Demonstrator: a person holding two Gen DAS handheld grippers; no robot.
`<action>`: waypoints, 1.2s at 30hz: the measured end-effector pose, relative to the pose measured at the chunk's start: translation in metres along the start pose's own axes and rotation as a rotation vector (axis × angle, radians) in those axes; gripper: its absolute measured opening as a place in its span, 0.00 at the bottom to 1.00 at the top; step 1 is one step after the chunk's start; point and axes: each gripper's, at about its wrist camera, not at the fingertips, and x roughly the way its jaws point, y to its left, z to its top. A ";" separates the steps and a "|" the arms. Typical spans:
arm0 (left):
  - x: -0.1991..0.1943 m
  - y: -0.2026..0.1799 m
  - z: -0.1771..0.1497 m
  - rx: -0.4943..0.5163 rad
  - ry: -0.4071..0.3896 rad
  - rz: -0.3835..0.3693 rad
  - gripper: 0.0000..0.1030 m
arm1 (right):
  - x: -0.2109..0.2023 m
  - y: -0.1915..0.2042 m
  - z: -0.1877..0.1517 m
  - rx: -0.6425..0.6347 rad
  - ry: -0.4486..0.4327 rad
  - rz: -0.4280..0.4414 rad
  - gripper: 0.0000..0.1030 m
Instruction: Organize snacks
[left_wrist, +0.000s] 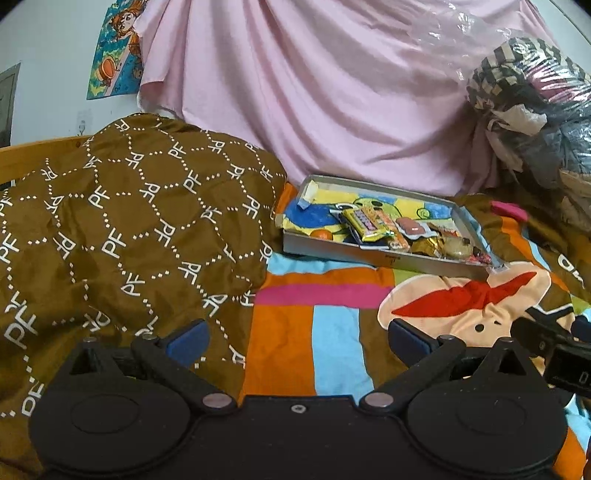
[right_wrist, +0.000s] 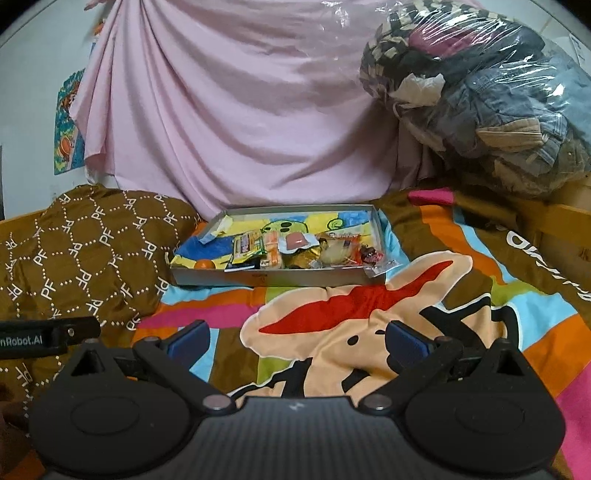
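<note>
Lying on a bright striped blanket with a cartoon face, a shallow grey tray holds the snacks, which are heaped along its near edge: a yellow-green packet, a pink-and-white wrapper, gold foil pieces and a small orange ball toward the near left corner. One clear wrapper spills over the tray's near right corner onto the blanket; what it contains is too small to make out. A brown quilt printed with letters is bunched just left of the tray, a pink sheet hangs behind it, and a clear plastic bag of clothes sits at the far right. The left tool hovers over the blanket with its blue-padded fingers spread wide and nothing between them. The right tool does likewise above the cartoon face, well short of the tray.
</note>
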 end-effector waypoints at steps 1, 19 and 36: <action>0.000 0.000 -0.001 0.004 0.002 0.001 0.99 | 0.001 0.000 0.000 -0.002 0.003 0.001 1.00; -0.002 -0.001 -0.002 0.008 0.004 0.009 0.99 | 0.002 0.001 -0.001 -0.017 0.024 0.019 1.00; -0.001 0.001 -0.003 -0.003 0.009 0.015 0.99 | 0.003 0.002 -0.003 -0.021 0.031 0.024 1.00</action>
